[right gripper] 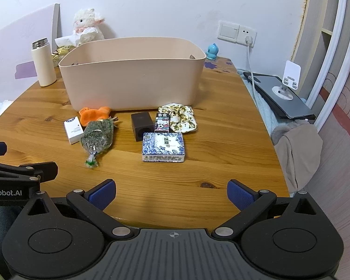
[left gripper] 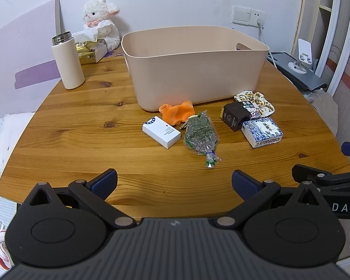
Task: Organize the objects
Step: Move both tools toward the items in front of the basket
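Both my wrist cams sat low at the near edge of the table (left gripper: 81,126), looking forward across it toward the wall. Left one was further left, and both caught the same bin (left gripper: 193,70) and clutter.

From my left wrist camera I see the left gripper (left gripper: 174,182) with its blue-padded jaws spread wide over the near edge of the round wooden table (left gripper: 81,121), gripping nothing. Ahead stands the beige plastic storage bin (left gripper: 193,74), and before it lie an orange plush toy (left gripper: 177,113), a white rectangular box (left gripper: 161,134) and a clear bag of green dried herbs (left gripper: 200,135). To their right sit a dark brown cube-shaped box (left gripper: 234,116), a blue-and-white patterned box (left gripper: 262,131) and a floral fabric scrunchie (left gripper: 256,100).
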`<state>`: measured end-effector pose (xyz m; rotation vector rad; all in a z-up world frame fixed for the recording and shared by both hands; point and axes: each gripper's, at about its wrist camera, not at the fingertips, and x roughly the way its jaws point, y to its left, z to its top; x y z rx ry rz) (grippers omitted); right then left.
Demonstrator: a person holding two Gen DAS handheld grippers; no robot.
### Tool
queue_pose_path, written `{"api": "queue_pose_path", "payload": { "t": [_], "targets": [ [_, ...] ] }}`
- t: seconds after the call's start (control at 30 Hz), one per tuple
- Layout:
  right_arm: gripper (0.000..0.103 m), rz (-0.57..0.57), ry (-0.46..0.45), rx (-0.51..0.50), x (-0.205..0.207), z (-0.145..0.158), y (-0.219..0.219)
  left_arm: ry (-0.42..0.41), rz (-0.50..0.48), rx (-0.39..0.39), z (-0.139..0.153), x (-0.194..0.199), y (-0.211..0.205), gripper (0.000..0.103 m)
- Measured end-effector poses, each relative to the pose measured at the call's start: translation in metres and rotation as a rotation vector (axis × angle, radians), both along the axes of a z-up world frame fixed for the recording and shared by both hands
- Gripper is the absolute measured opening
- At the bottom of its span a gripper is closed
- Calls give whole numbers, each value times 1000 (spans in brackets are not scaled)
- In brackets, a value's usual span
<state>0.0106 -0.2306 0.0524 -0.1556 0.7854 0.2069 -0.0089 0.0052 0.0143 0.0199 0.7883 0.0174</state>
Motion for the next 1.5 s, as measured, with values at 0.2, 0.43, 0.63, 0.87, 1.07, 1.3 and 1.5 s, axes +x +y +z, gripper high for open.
{"api": "queue_pose_path", "payload": {
  "t": [0.2,0.43,0.63,0.87,1.07,1.3,1.5],
  "targets": [
    [103,2,0,-2,1,0,1,0,0,0,0,0,0,103],
    [103,9,9,-4,4,-3,4,14,4,-3,-4,2,3,103],
    [103,10,16,-7,9,-6,6,28,5,-4,-9,7,6,103],
    [103,3,31,-12,20,-13,8,48,35,0,-17,17,17,103],
    [103,1,48,-18,35,-22,13,67,55,9,-27,30,26,103],
    [103,-6,70,-23,54,-36,20,87,85,33,-43,52,43,103],
    [103,-10,83,-39,71,-50,26,88,64,39,-57,71,55,103]
  ]
}}
